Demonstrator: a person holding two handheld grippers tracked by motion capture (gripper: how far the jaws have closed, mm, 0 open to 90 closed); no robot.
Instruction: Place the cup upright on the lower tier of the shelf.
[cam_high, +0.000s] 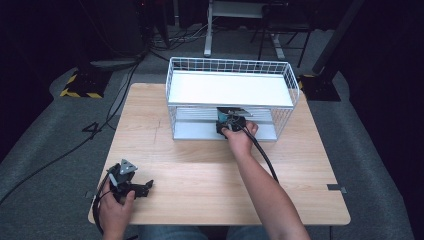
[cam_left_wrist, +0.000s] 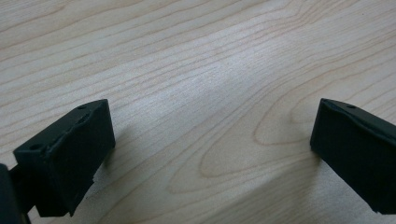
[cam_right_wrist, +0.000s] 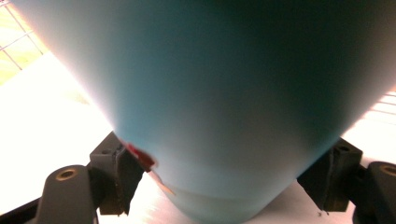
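Observation:
A light blue cup (cam_right_wrist: 224, 84) with a small red sticker near its base sits between the jaws of my right gripper (cam_right_wrist: 229, 177), which press on both its sides. From above, my right gripper (cam_high: 229, 123) reaches into the lower level of a white wire rack (cam_high: 287, 75), and a bit of the blue cup (cam_high: 220, 119) shows under the upper shelf. My left gripper (cam_high: 135, 186) rests low over the table's front left corner, held by a hand. Its jaws stand wide apart over bare wood, with the left gripper (cam_left_wrist: 210, 135) holding nothing.
The wooden table (cam_high: 200, 175) carries the two-level rack at its far middle. The rack's white upper shelf (cam_high: 230, 90) hangs over the lower shelf (cam_high: 195, 131). A cable trails back from the right hand along the forearm. Dark floor and cables lie beyond the table.

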